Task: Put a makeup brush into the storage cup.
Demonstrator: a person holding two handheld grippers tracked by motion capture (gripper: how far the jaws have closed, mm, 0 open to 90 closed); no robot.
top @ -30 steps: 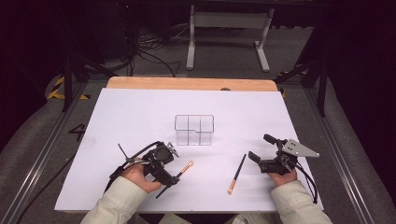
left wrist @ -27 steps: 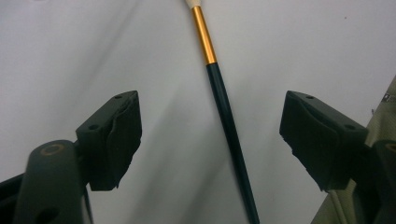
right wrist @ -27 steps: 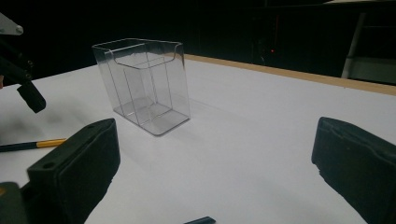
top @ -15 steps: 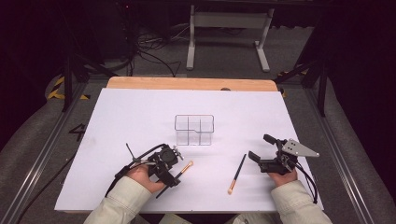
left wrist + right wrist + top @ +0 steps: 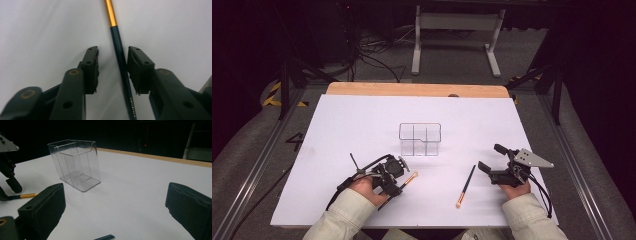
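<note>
Brush [image 5: 119, 50] with dark shaft and gold ferrule lies flat on the white tabletop [image 5: 362, 120], running between the jaws of the left hand-held gripper [image 5: 112, 67]; jaws partly open, one either side of the shaft, shaft nearer the right-hand jaw in the left gripper view, contact not clear, not clamped. In the high view this gripper [image 5: 398, 180] sits at the near-left of the tabletop, the brush's pale tip poking out toward the centre. Right hand-held gripper [image 5: 488, 161] at near-right, jaws wide apart, holding nothing. Second brush [image 5: 465, 186] lies on the tabletop just left of it, dark handle, light tip toward the near edge. Clear plastic organizer [image 5: 420, 138] with compartments stands upright mid-table, beyond both grippers, apart from both brushes; also seen in the right gripper view [image 5: 75, 163].
</note>
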